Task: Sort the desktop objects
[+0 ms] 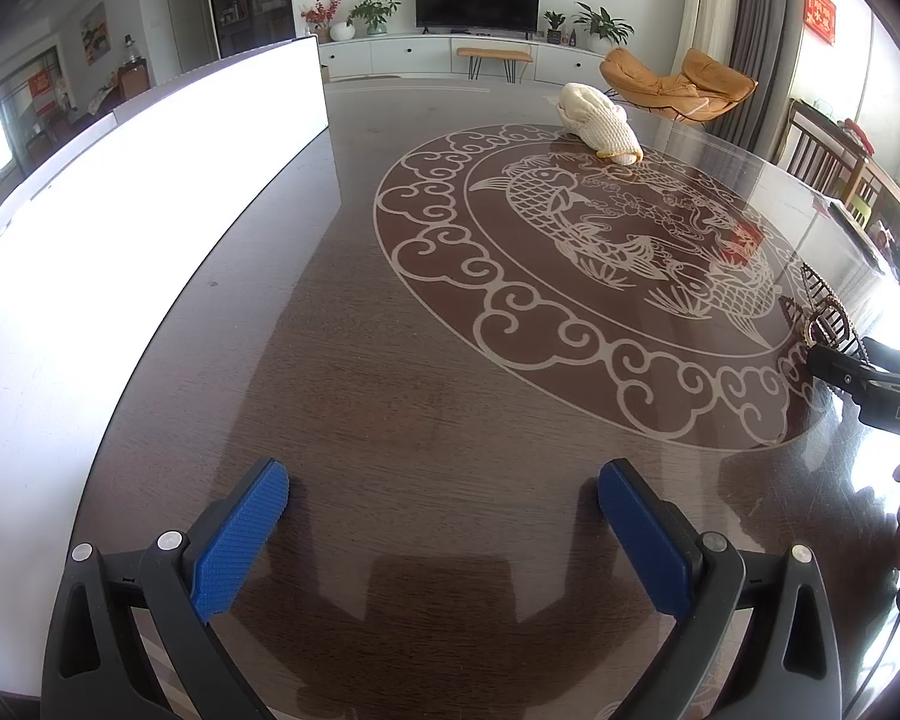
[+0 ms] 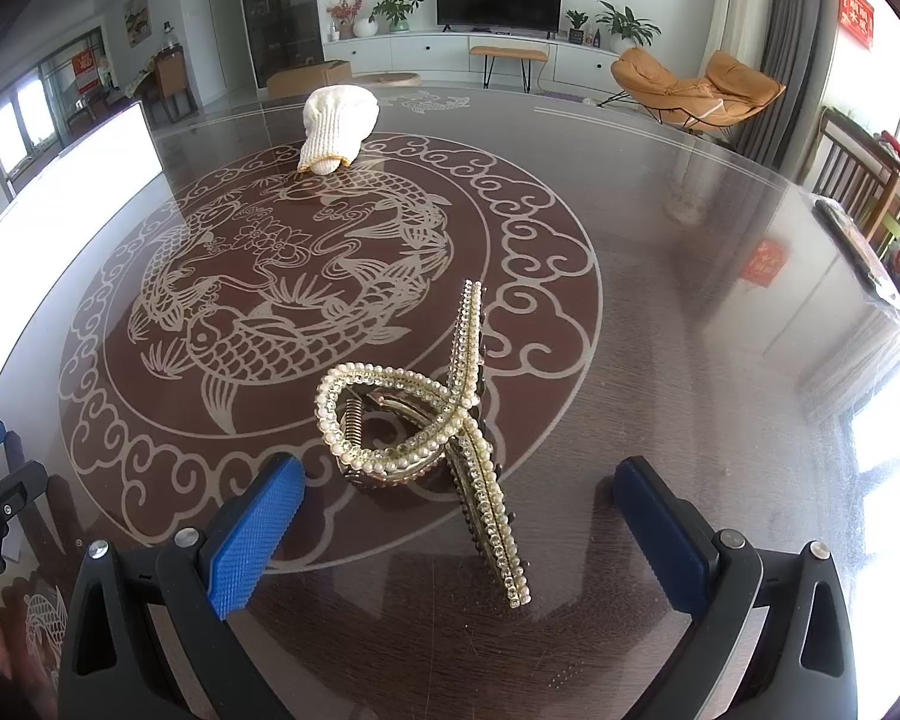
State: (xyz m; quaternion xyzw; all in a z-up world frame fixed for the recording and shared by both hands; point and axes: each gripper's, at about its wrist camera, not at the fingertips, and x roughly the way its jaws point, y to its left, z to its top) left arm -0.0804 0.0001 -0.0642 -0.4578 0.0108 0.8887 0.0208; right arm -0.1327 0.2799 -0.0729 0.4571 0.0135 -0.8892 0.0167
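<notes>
A pearl-and-rhinestone hair claw clip (image 2: 426, 438) lies on the dark glass-topped table (image 2: 660, 360), just ahead of my right gripper (image 2: 459, 510), whose blue pads stand wide open on either side of it without touching. A rolled white knitted glove (image 2: 336, 129) rests at the far side of the fish medallion. In the left wrist view my left gripper (image 1: 444, 510) is open over bare table, the glove (image 1: 597, 126) is far ahead, and the clip (image 1: 825, 318) shows at the right edge beside the right gripper's black body (image 1: 870, 381).
A bright white box or board (image 1: 120, 240) lines the table's left side. A dark flat object (image 2: 864, 252) and a wooden chair (image 2: 858, 180) sit at the table's far right edge. Living-room furniture stands beyond.
</notes>
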